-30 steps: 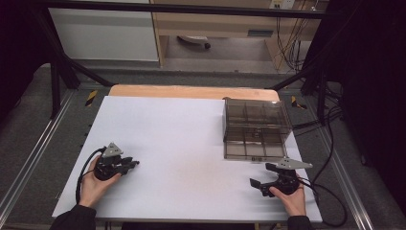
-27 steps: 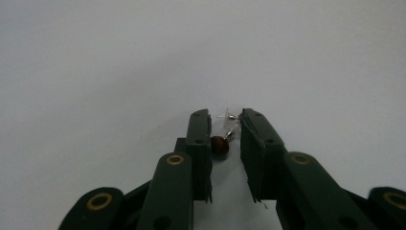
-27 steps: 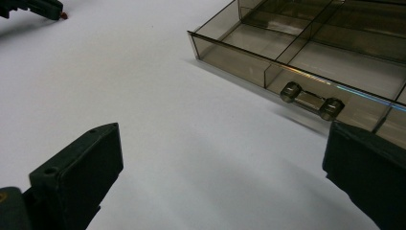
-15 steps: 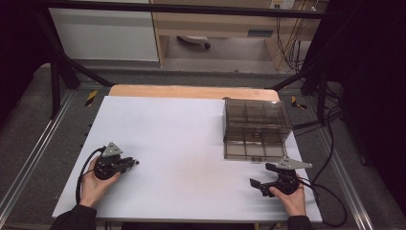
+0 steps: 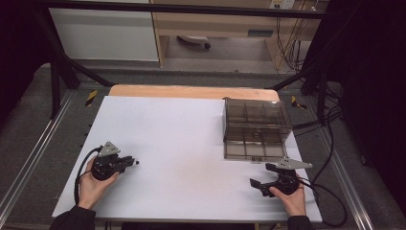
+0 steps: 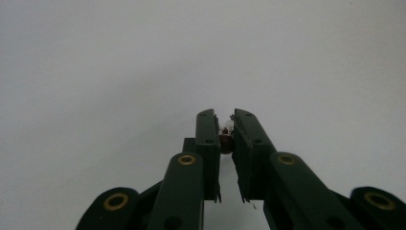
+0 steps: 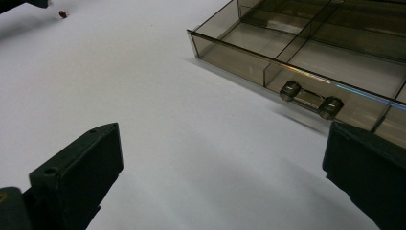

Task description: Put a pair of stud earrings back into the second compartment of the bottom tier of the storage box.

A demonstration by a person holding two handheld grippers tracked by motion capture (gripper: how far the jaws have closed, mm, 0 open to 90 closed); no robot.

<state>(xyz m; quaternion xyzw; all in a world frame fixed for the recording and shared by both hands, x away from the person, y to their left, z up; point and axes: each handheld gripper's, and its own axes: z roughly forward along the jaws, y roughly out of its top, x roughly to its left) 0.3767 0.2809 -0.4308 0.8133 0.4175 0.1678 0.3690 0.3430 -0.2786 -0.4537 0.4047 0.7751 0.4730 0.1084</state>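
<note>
My left gripper (image 5: 133,162) lies low over the white table (image 5: 191,143) at the front left, held in a hand and pointing right. In the left gripper view its jaws (image 6: 224,117) are shut on a small brown-red round piece (image 6: 225,140) with a pale tip. The same piece (image 7: 62,13) appears as a red dot in the right gripper view, far off at the top left. My right gripper (image 5: 262,175) rests at the front right with its jaws wide open (image 7: 225,143) and nothing between them. It sits just in front of a smoky clear compartment box (image 5: 257,128).
The box (image 7: 306,52) has several empty compartments and a clear handle (image 7: 311,98) on its near wall. A wooden strip (image 5: 191,91) runs along the table's far edge. Dark frame posts and cables stand at both sides.
</note>
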